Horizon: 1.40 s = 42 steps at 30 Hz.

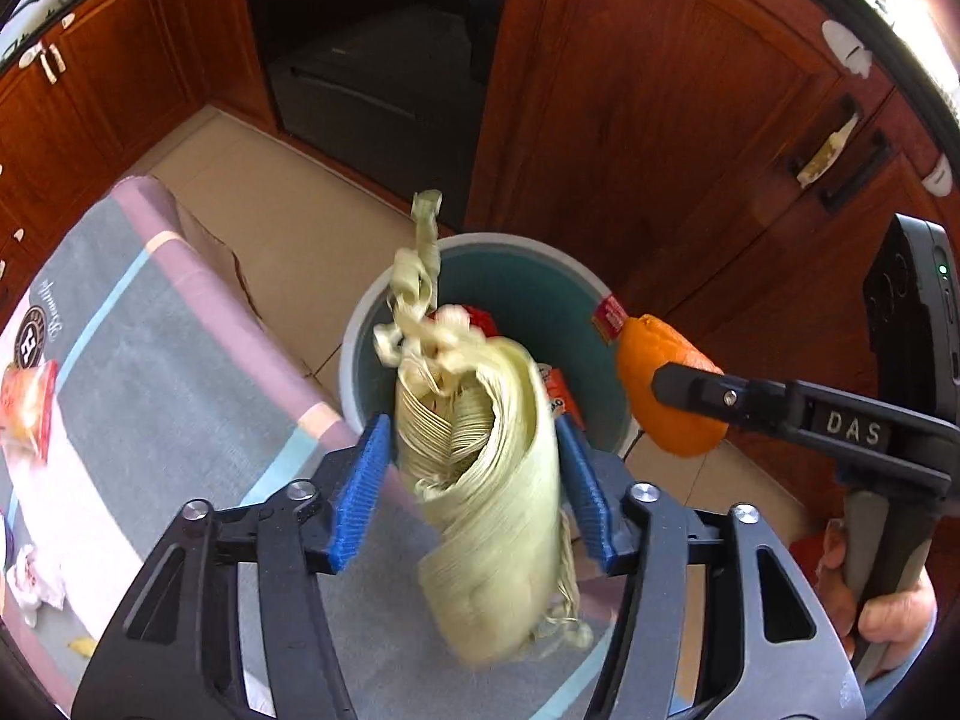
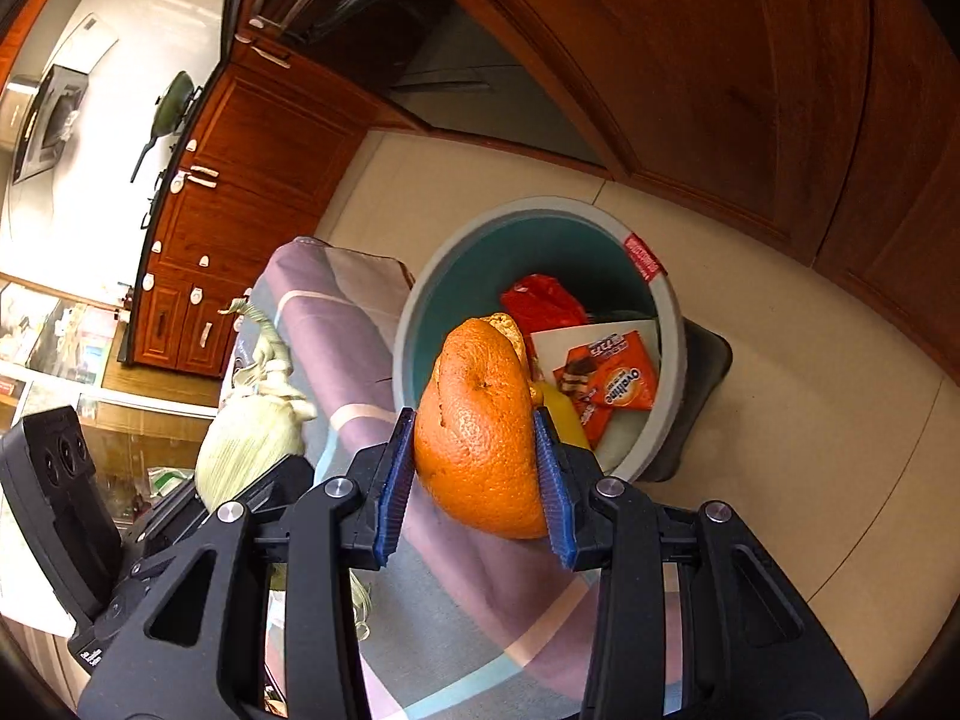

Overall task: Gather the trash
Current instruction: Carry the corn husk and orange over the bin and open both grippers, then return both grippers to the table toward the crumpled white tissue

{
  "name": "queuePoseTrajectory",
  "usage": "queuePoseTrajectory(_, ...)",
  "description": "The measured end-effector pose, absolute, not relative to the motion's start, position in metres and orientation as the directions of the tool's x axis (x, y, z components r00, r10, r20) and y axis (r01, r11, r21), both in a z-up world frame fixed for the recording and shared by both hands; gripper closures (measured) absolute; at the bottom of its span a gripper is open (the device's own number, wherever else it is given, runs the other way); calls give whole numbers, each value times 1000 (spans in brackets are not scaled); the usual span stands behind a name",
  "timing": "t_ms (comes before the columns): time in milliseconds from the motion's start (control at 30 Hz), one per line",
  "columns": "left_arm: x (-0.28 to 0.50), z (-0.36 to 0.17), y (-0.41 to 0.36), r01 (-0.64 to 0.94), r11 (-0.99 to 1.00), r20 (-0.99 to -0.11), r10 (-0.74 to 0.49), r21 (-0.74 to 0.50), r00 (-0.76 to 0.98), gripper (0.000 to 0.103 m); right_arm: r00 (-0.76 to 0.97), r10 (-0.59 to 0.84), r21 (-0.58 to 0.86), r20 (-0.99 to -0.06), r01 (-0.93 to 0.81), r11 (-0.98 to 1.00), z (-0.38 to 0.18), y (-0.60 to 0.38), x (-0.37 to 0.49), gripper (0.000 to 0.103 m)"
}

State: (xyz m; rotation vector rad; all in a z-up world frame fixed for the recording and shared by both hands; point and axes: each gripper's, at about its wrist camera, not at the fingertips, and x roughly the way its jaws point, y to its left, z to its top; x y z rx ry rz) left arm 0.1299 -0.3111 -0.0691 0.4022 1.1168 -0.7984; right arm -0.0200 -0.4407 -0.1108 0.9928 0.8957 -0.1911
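Your left tongs (image 1: pixel 474 480) stand released around the ribbed, papery husk (image 1: pixel 480 456) over the bin (image 1: pixel 360 348), while the right tongs (image 2: pixel 474 468) clench the dimpled orange peel (image 2: pixel 480 438); its trailing curls could snag a pad and spill it onto the floor.

Bin (image 1: pixel 360 354) on the floor (image 1: pixel 312 204), just beside the cloth-covered surface (image 1: pixel 150 372), cabinets (image 1: pixel 648 108) behind. Wrappers (image 2: pixel 606 387) inside the bin. Corn husk (image 1: pixel 486 444) left of the orange peel (image 1: pixel 666 390), both above the bin's near rim.
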Motion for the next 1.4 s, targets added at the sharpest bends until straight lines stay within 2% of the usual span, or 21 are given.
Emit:
queuePoseTrajectory(267,136,-84,-308,731,675,-921,-341,-100,189,35,621,247,634,-743,537,557,-124,-449,-8,67)
queuePoseTrajectory(367,138,-85,-301,718,688,-922,-336,-103,190,31,616,251,632,-747,539,558,-128,-449,-3,66)
queuePoseTrajectory(467,136,-83,-291,710,696,-920,-343,-112,191,20,610,249,625,-752,541,562,-129,-447,1,64)
queuePoseTrajectory(500,133,-81,-289,707,698,-918,-344,-111,195,13,608,246,622,-755,543,564,-129,-446,2,61)
queuePoseTrajectory(533,133,-80,-286,705,701,-916,-346,-110,201,11,613,243,624,-752,543,562,-128,-445,3,45)
queuePoseTrajectory(600,131,-77,-282,703,702,-913,-351,-111,206,7,625,229,627,-747,544,558,-125,-444,3,32)
queuePoseTrajectory(833,123,-74,-267,700,704,-911,-358,-120,204,6,605,200,593,-771,567,572,-119,-434,4,19)
queuePoseTrajectory(1133,111,-61,-225,670,729,-899,-377,-140,223,6,562,200,552,-803,573,606,-111,-405,2,17)
queuePoseTrajectory(1400,106,-48,-159,605,782,-887,-377,-150,267,6,552,235,546,-800,508,666,-94,-356,8,17)
